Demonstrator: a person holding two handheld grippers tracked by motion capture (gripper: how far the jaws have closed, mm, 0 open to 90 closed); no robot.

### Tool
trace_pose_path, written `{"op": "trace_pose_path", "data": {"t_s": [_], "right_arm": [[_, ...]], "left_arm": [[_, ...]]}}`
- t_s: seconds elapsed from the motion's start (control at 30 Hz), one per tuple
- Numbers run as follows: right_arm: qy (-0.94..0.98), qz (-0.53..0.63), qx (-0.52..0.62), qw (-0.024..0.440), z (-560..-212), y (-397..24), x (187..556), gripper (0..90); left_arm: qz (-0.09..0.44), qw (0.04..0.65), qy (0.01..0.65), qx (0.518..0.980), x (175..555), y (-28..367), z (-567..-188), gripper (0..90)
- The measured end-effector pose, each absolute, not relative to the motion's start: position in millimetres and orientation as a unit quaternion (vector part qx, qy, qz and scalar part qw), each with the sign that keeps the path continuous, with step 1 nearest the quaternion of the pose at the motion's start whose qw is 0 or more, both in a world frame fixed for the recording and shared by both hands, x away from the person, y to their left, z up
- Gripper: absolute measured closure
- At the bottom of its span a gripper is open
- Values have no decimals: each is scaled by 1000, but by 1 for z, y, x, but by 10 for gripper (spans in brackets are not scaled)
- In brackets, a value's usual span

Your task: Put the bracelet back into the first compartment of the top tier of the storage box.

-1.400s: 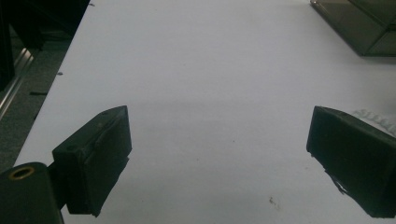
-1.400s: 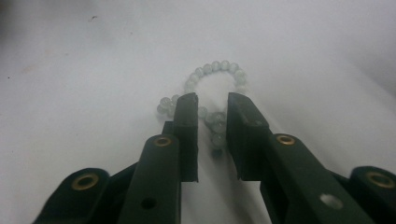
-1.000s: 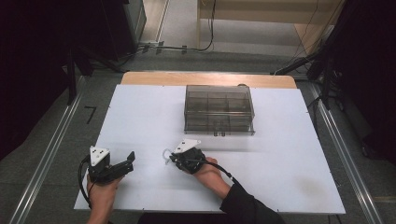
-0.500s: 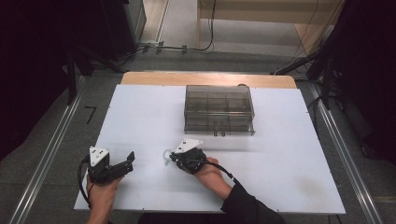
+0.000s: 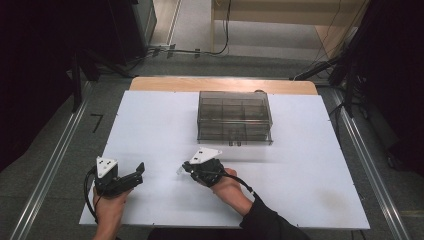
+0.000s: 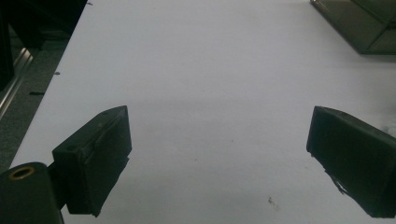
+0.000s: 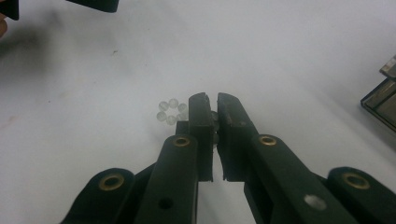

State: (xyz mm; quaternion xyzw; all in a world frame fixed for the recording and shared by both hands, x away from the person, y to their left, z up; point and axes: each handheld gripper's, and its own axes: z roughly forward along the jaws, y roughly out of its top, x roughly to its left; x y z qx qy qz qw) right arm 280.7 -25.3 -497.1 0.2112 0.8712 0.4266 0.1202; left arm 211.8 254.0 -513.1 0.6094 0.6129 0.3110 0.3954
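A small ring of clear beads [image 7: 169,112] lies on the white table [image 5: 300,165]. My right gripper [image 7: 212,100] is shut on it, a bead pinched between the pads while the rest of the ring sticks out to the left of the jaws. In the high view the right gripper [image 5: 186,168] is low over the table's near middle and points left, with the ring a faint glint [image 5: 179,170] at its tip. My left gripper [image 5: 139,171] rests near the front left, its jaws spread wide with nothing between them [image 6: 217,163].
A smoky clear compartment box [image 5: 234,117] stands at the table's far middle; its corner shows in the left gripper view [image 6: 369,28] and at the right edge of the right gripper view [image 7: 385,100]. Metal rails [image 5: 50,170] run along both table sides.
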Motion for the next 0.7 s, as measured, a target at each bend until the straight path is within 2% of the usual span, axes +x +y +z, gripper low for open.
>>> {"op": "trace_pose_path", "data": {"t_s": [0.7], "right_arm": [[859, 449, 209, 131, -476, -41, 276, 831]], "left_arm": [[309, 395, 613, 610, 212, 254, -514, 70]]}}
